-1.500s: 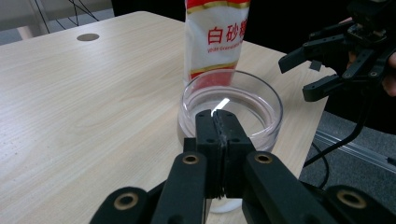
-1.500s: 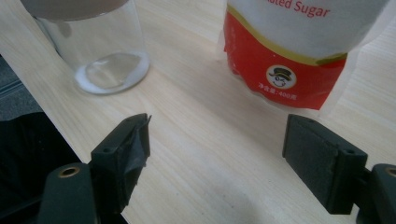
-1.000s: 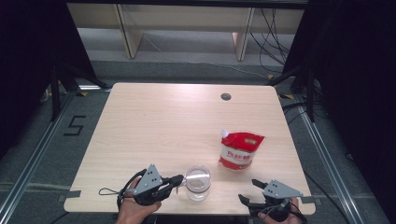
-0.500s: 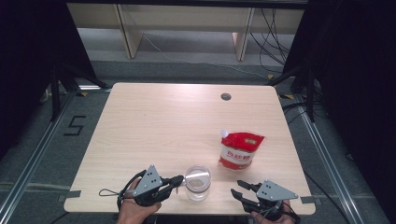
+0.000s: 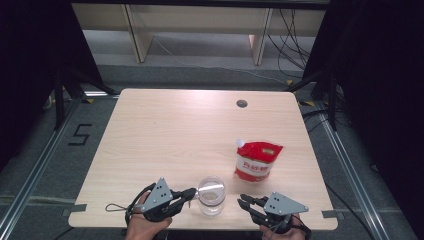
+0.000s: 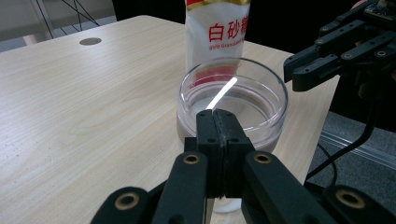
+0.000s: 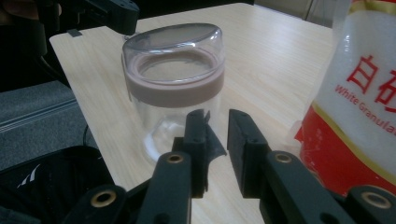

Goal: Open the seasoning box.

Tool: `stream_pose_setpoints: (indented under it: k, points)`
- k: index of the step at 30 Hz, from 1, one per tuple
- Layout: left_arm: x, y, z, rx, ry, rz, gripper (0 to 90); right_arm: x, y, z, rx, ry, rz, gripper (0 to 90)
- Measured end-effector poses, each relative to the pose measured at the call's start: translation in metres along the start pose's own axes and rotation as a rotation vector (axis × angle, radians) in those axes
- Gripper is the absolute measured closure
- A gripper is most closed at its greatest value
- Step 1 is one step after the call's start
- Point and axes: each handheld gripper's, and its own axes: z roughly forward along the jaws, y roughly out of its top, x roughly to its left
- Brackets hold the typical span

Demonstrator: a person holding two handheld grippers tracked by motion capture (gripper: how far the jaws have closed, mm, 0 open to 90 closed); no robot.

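Taking the glass jar (image 5: 211,194) as the landmark, it stands near the front edge of the wooden table (image 5: 165,135), between the two grippers. It is clear glass with a domed clear lid and a dull pink band just under the lid, and it stands upright. To the left of the jar, the left gripper (image 5: 190,193) lies low over the table in the person's left hand (image 5: 142,227), pointing at the jar with its tips just beside the jar's wall; whether they touch it cannot be told. In the left gripper view its jaws are pressed flat together with nothing between them, the jar right behind their tips. To the right of the jar, a little apart from it, the right gripper (image 5: 241,201) points toward the jar. Its jaws have just been closing; in the right gripper view a narrow gap is left between them, and nothing is caught in it. Behind the jar and to its right, well clear of it, a red and white sugar pouch (image 5: 256,160) stands on the table, its spout at the top left corner.
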Motion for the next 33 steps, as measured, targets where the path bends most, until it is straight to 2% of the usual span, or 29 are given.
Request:
stream_pose_setpoints:
  k: [4, 5, 8, 12, 14, 15, 16, 17, 19, 21, 22, 28, 33]
  points:
    - [-0.001, -0.002, 0.001, -0.018, 0.002, -0.011, 88.9, 0.003, 0.003, 0.004, -0.005, 0.023, -0.002, 81.8]
    - [-0.001, -0.002, 0.000, -0.014, 0.005, -0.006, 88.9, 0.002, 0.004, 0.005, -0.006, 0.031, -0.017, 82.0]
    - [0.000, -0.003, 0.000, -0.024, 0.005, -0.003, 88.9, 0.003, 0.005, 0.007, 0.001, 0.024, -0.019, 83.3]
    - [0.001, -0.005, 0.000, -0.037, -0.003, -0.012, 89.0, 0.005, 0.005, 0.012, -0.004, 0.041, -0.023, 84.2]
    - [0.001, -0.004, 0.000, -0.031, 0.002, -0.010, 89.0, 0.006, 0.006, 0.012, 0.001, 0.029, -0.019, 84.5]
    - [0.001, -0.005, 0.000, -0.035, 0.003, -0.009, 89.1, 0.007, 0.006, 0.012, 0.001, 0.032, 0.004, 84.9]
    - [0.001, -0.005, 0.000, -0.035, 0.002, -0.010, 89.1, 0.006, 0.007, 0.012, 0.003, 0.029, -0.013, 85.4]
    - [0.001, -0.005, 0.000, -0.038, 0.002, -0.009, 89.1, 0.006, 0.007, 0.013, 0.004, 0.032, -0.008, 85.8]
    - [0.000, -0.006, 0.000, -0.041, 0.003, -0.016, 89.0, 0.006, 0.007, 0.016, -0.009, 0.057, -0.017, 86.6]
    - [0.000, -0.007, 0.000, -0.047, 0.002, -0.015, 89.1, 0.007, 0.007, 0.017, 0.000, 0.053, -0.004, 87.4]
    - [0.000, -0.007, 0.000, -0.047, 0.002, -0.015, 89.2, 0.007, 0.009, 0.019, -0.003, 0.057, -0.025, 88.6]
    - [0.001, -0.007, -0.001, -0.051, -0.001, -0.010, 89.4, 0.007, 0.010, 0.023, -0.005, 0.064, -0.031, 90.0]
    - [0.002, -0.010, 0.000, -0.076, -0.017, -0.017, 89.5, 0.008, 0.010, 0.024, 0.003, 0.058, -0.013, 90.0]
